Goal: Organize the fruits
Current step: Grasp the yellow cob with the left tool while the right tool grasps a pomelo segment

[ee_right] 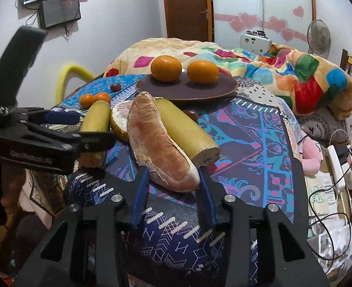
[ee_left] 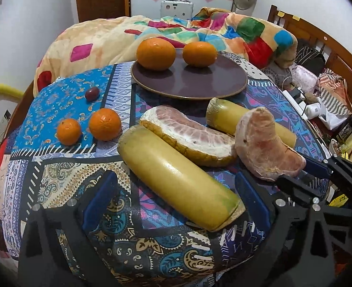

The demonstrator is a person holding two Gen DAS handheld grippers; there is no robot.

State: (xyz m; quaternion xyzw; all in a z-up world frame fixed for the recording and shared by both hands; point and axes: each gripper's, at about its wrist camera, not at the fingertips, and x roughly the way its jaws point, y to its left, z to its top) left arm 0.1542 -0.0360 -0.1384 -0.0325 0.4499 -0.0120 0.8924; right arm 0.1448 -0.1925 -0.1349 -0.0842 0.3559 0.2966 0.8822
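At lower centre, the right tool (ee_right: 173, 179) has its blue pads pressed on the near end of a peeled pomelo wedge (ee_right: 159, 143) lying on the patterned tabletop (ee_right: 247, 143). Upper centre, a brown plate (ee_right: 152, 87) carries two oranges (ee_right: 166, 68).

near yellow rind (ee_right: 95, 119) half hidden behind left gripper (ee_right: 85, 129) — its end unseen

Orange tangerines (ee_left: 156, 53), dark brown plate (ee_left: 212, 81), pink pomelo segment (ee_right: 160, 143), blue paisley tablecloth (ee_left: 56, 100)
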